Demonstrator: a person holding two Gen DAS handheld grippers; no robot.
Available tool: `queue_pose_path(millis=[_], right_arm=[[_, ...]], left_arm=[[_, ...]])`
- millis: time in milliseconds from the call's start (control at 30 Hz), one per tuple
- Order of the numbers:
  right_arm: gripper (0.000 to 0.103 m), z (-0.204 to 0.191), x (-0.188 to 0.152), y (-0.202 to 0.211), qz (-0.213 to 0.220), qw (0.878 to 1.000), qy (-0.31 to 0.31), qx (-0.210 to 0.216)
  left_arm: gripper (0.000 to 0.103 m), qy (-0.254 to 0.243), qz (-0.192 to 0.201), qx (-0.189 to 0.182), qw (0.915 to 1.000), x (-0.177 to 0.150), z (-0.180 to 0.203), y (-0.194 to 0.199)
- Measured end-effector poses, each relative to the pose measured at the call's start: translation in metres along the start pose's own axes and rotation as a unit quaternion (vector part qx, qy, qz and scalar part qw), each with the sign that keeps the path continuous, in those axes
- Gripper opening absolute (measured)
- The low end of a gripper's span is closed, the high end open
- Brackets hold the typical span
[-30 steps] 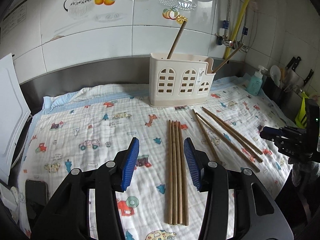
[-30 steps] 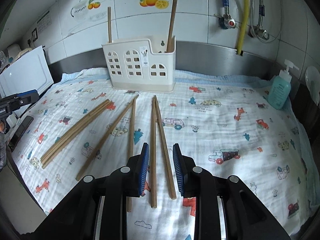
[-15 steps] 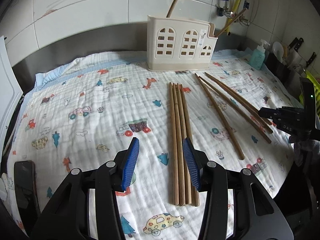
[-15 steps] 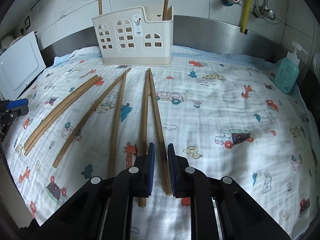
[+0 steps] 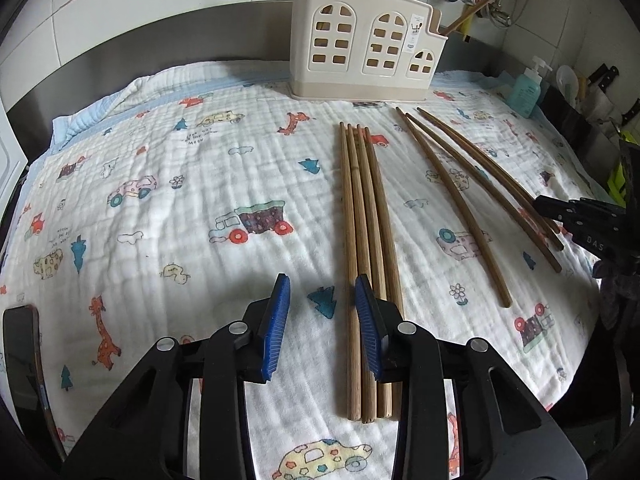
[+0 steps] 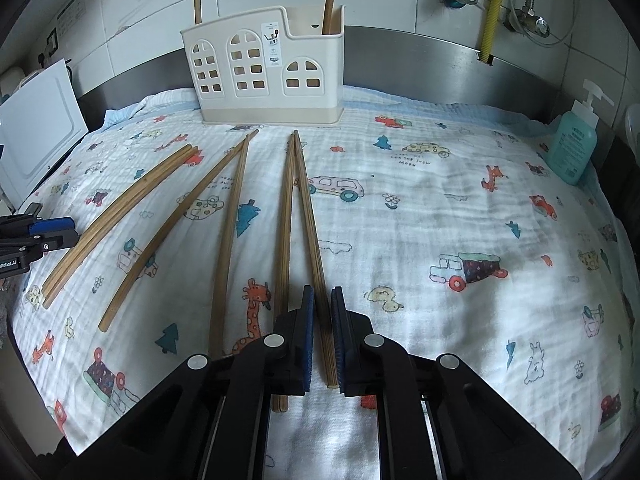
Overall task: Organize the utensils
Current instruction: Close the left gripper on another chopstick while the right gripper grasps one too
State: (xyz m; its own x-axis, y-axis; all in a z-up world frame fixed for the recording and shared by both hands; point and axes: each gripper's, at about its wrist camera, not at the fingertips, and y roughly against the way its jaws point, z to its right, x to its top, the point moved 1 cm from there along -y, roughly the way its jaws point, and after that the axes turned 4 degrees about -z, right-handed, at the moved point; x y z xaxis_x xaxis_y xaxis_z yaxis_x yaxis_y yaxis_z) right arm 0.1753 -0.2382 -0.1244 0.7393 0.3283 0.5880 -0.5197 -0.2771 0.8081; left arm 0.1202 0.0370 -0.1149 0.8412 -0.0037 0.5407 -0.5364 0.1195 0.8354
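Note:
Several long wooden chopsticks lie on a printed cloth in front of a cream utensil holder point(image 5: 362, 44) point(image 6: 264, 68) that holds two sticks. In the left wrist view my left gripper point(image 5: 322, 322) is open, low over the cloth; its right pad sits beside a bundle of several chopsticks point(image 5: 366, 240). More chopsticks point(image 5: 472, 200) lie to the right. In the right wrist view my right gripper point(image 6: 323, 340) has closed to a narrow gap around the near end of one chopstick point(image 6: 310, 220); a second chopstick point(image 6: 284, 240) lies just left of the jaws. The bundle also shows at far left point(image 6: 116, 216).
A teal soap bottle point(image 6: 572, 144) stands at the cloth's right edge. A white board point(image 6: 36, 132) leans at the left. A dark phone point(image 5: 22, 356) lies by the cloth's near left edge. Knives and utensils point(image 5: 592, 84) stand far right. Pipes run on the tiled wall.
Both grippers have lowered and moved forward over the cloth. My right jaws have narrowed around one chopstick's near end. My left jaws stay open, now beside the bundle.

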Motion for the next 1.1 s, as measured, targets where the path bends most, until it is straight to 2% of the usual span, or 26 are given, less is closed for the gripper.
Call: queue_pose_path(millis=[367, 500, 633, 1000, 1100], right_arm=[[0.009, 0.0, -0.001, 0.0, 0.001, 1.0, -0.001, 0.002], [0.008, 0.0, -0.001, 0.0, 0.001, 1.0, -0.002, 0.002], [0.009, 0.0, -0.001, 0.001, 0.002, 1.0, -0.003, 0.004], [0.008, 0.001, -0.002, 0.002, 0.004, 1.0, -0.005, 0.005], [0.008, 0.001, -0.002, 0.002, 0.006, 1.0, -0.006, 0.004]], left_arm=[[0.03, -0.012, -0.014, 0.016, 0.9997, 0.007, 0.009, -0.01], [0.028, -0.035, -0.011, 0.049, 0.9981, 0.005, 0.019, -0.012], [0.017, -0.01, -0.006, 0.052, 0.9986, 0.004, 0.012, -0.009], [0.016, -0.024, 0.002, 0.041, 0.9989, -0.002, 0.018, -0.008], [0.01, -0.015, 0.008, 0.039, 0.9991, -0.001, 0.015, -0.008]])
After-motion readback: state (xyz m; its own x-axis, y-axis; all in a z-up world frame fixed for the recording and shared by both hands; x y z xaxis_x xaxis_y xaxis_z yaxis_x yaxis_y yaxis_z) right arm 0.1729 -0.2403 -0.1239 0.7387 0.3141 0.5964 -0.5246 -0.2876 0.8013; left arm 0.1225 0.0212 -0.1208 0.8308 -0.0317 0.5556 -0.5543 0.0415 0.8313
